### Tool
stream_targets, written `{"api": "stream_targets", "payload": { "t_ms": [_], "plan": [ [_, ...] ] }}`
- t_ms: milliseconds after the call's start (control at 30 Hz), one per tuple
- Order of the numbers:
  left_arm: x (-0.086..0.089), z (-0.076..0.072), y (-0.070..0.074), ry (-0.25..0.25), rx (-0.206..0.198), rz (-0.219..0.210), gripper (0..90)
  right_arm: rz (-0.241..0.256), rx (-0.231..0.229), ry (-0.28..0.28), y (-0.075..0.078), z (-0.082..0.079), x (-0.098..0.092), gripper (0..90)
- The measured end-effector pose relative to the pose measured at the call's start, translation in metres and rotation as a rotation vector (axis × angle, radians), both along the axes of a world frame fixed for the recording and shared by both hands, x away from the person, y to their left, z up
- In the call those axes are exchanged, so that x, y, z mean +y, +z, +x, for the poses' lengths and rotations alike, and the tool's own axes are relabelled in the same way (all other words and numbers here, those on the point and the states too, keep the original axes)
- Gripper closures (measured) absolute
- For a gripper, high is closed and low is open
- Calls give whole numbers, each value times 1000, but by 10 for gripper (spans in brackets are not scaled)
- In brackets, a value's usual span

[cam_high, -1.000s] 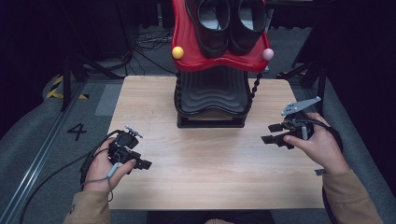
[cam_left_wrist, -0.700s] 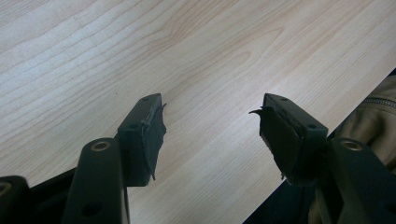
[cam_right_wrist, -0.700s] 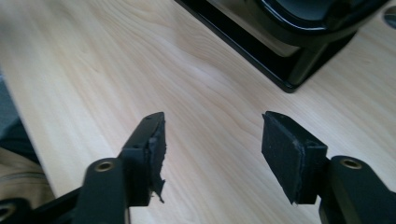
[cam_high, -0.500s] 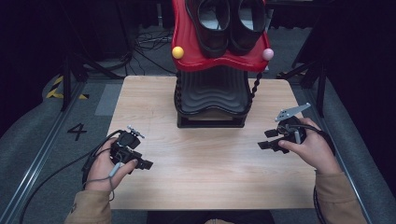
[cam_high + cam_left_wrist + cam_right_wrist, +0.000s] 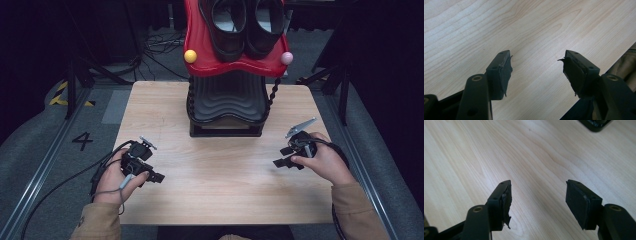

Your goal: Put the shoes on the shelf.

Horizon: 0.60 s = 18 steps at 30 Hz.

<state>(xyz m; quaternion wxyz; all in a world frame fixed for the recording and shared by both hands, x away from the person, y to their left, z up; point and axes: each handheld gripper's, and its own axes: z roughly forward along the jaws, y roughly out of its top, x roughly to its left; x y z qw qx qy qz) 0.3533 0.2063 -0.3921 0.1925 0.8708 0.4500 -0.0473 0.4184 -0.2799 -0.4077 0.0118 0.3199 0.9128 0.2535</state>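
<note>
Pale wood-grain tabletop (image 5: 220, 165) with both hands resting low at its near corners. The left gripper (image 5: 156, 177) and the right gripper (image 5: 278, 162) each hold their jaws apart over bare wood, gripping nothing. The red wavy-edged shoe rack on a black ribbed stand (image 5: 227, 100) stands well apart at the far edge; its top and the pair of black shoes (image 5: 247, 25) are cut off by the frame.

A lab: floor cables (image 5: 165, 42), tripod legs (image 5: 75, 82), dark surroundings, taped number (image 5: 82, 141).
</note>
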Motion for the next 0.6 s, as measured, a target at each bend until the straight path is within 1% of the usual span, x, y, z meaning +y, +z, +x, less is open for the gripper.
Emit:
{"api": "stream_targets", "payload": {
  "t_ms": [33,67,100,133,200,267,333,467,500,533,600],
  "plan": [
    [0,0,-1,0,4,-4,400,-21,9,0,-6,1,1,383],
    [1,1,-3,4,4,-5,400,-21,9,0,-6,1,1,383],
    [2,2,-6,6,8,1,400,-40,22,4,-13,2,2,381],
    [3,3,-7,9,9,5,400,-40,22,4,-13,2,2,381],
    [4,4,-10,15,22,11,398,-49,32,8,-17,2,4,377],
    [4,5,-12,14,25,20,391,-58,43,14,-21,2,5,375],
    [3,5,-14,11,36,25,385,-76,56,26,-26,2,8,374],
    [2,6,-13,4,32,26,387,-113,74,44,-33,-1,11,373],
    [2,6,-12,2,34,26,389,-125,78,56,-33,-1,12,390],
    [2,6,-12,1,35,26,390,-147,101,88,-34,-2,12,439],
    [2,6,-12,1,37,27,390,-186,130,135,-34,-4,12,485]
  ]
}}
